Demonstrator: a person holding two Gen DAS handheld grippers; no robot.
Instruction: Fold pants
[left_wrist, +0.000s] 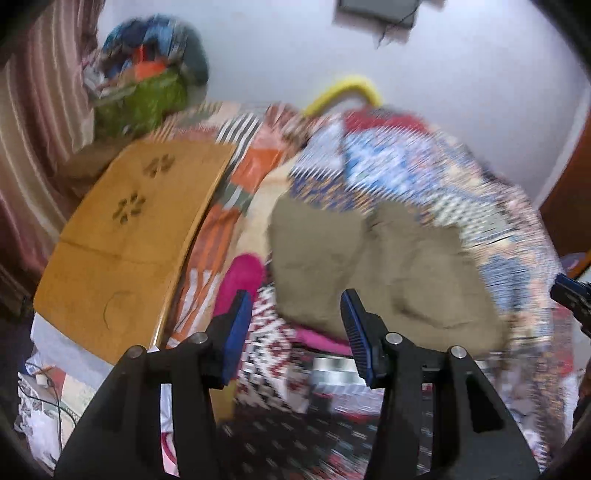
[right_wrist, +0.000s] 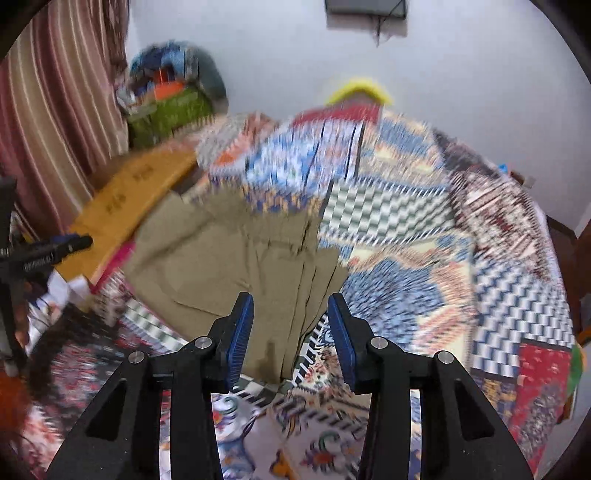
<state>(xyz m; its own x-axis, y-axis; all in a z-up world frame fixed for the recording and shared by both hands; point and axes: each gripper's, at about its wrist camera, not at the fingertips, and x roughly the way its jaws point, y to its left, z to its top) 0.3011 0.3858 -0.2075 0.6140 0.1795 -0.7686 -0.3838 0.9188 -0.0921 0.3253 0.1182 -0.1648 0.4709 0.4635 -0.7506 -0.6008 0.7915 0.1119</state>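
Khaki pants (right_wrist: 229, 266), folded into a compact bundle, layered edges showing, lying flat on patchwork bedspread (right_wrist: 424, 236)

Home bedroom; patchwork quilt (right_wrist: 406, 229) over bed; striped curtain (right_wrist: 55, 110); clothes heap (left_wrist: 147, 74) by wall

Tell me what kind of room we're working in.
Most likely a bedroom: the pants lie on a bed with a patchwork quilt, a striped curtain hangs at the left, clothes pile behind.
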